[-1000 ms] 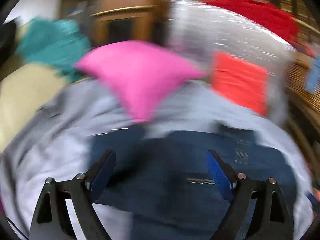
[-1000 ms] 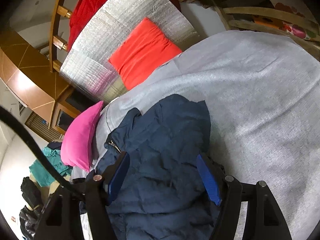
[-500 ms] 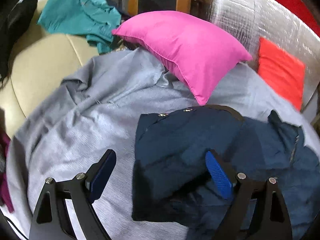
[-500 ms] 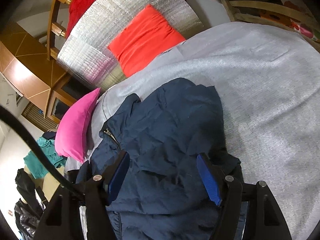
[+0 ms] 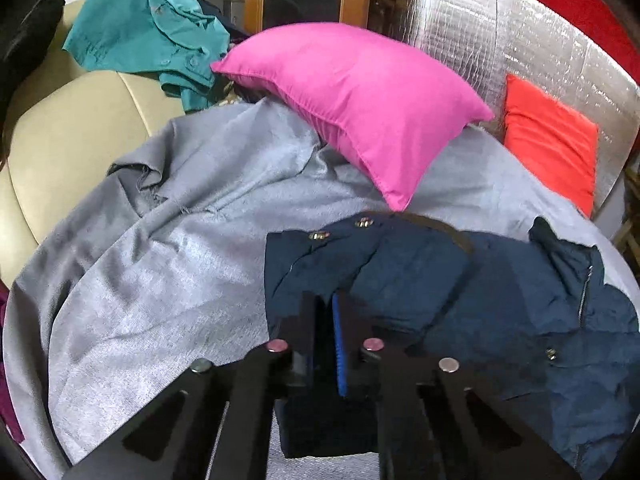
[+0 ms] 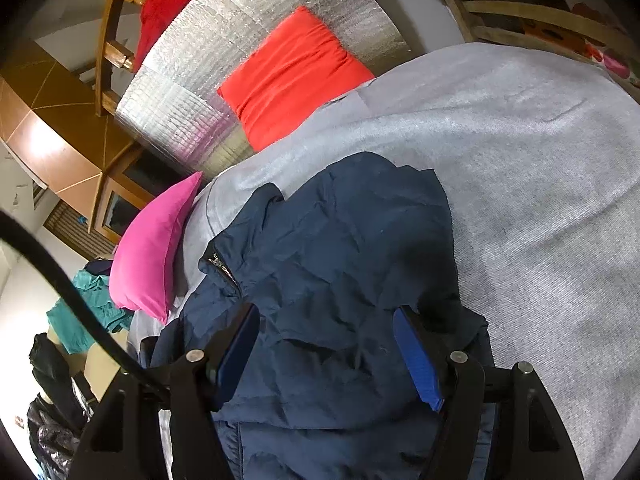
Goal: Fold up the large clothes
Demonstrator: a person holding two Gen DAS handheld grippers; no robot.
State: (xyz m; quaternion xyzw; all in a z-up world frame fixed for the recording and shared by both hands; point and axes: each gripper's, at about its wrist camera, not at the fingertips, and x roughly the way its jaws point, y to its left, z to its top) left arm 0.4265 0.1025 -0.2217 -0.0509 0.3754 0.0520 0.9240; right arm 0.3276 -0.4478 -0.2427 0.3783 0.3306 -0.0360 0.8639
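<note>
A crumpled navy jacket with snaps and a zipper lies on the grey sheet. My left gripper sits on the jacket's left edge, its jaws closing tight, blue pads together with a fold of navy cloth pinched between them. In the right wrist view the same jacket spreads out ahead. My right gripper hovers open just over its near part, with cloth below the wide-apart pads and nothing pressed.
A pink pillow lies just beyond the jacket and an orange cushion leans on a silver foil panel. A teal shirt is draped over the beige sofa. Wooden furniture stands behind.
The left gripper swung down onto the jacket's left edge, then its jaws went from wide apart to shut there. The right gripper stays open and has eased slightly closer over the jacket.
</note>
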